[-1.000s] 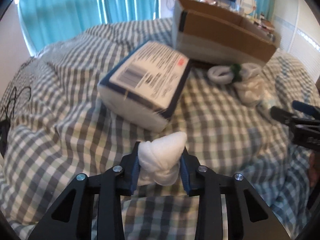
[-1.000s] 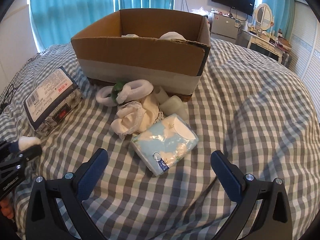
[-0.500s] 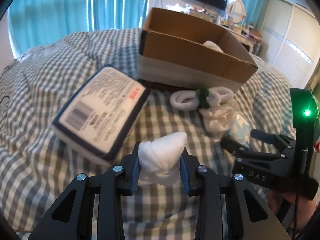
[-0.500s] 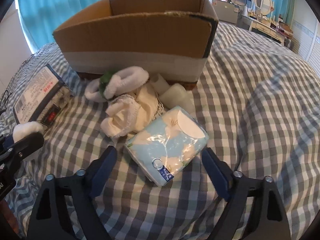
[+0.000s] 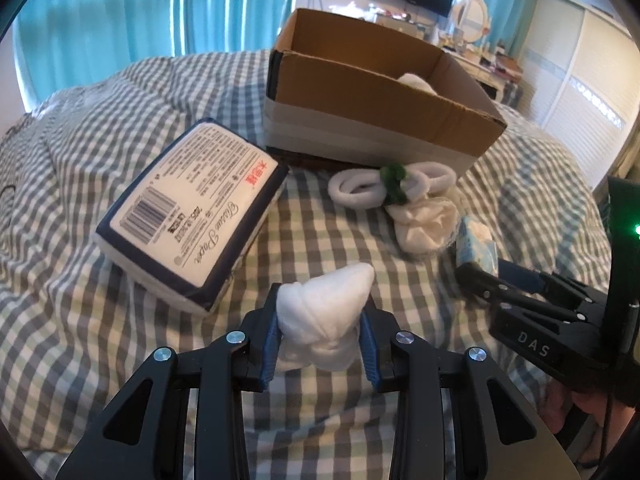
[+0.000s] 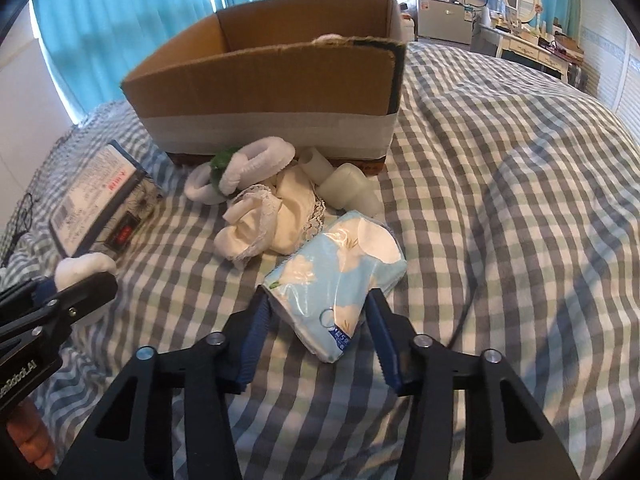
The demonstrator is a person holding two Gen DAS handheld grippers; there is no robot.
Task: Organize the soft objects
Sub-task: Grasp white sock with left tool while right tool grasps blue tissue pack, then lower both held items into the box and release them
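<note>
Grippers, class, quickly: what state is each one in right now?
Left gripper: shut on the white rolled cloth bundle.
Right gripper: fingers against both sides of the light-blue tissue pack; whether it grips cannot be told.

In the left wrist view the light-blue plastic tissue pack [image 5: 478,246] is mostly hidden behind the right gripper [image 5: 486,280], while the open brown cardboard box [image 6: 280,80] conceals all but 1 white sliver of its contents.
</note>
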